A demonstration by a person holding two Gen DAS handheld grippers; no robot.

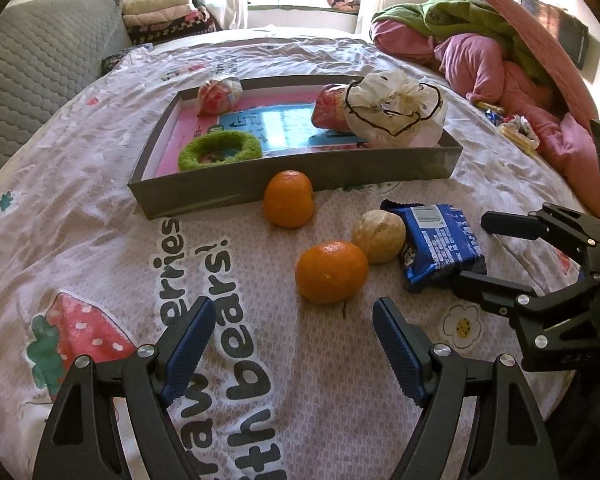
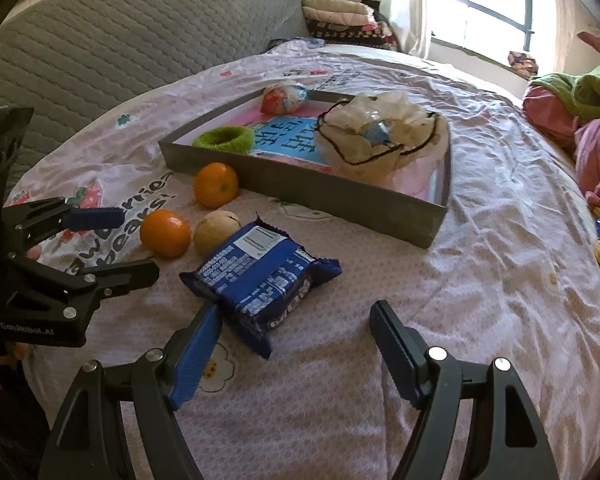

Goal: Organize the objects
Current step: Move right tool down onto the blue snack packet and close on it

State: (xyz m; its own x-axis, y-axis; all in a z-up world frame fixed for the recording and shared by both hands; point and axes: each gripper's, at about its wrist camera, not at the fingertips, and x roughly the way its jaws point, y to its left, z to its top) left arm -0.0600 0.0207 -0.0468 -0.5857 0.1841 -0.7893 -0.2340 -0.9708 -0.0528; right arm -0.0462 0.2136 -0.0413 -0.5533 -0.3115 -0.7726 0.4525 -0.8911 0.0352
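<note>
Much of the bedsheet's (image 1: 100,208) printed wording is cut off by folds and by the grippers: only "erries", "bears!" and scraps like "raw" and "ith" show. The blue snack packet (image 2: 260,276) carries a white label panel and white print too small and warped to read, and the blue Chinese-looking characters on the floor of the grey box (image 1: 284,184) are partly covered. A tied white plastic bag (image 1: 392,110) hides most of a red wrapped item in the box; a green fuzzy ring (image 1: 220,150) and a small red-and-white packet (image 1: 219,95) lie there too. On the sheet just in front of the box sit two oranges, the nearer orange (image 1: 331,272) touching a peeled pale fruit (image 1: 379,236), the farther orange (image 1: 289,204) close to the box wall. The left gripper (image 1: 294,320) hangs with fingers spread, empty, just short of the nearer orange; "GenRobot.AI" reads on its body in the right view. The right gripper (image 2: 296,322) is spread wide around the packet's near end, pads not pressing
</note>
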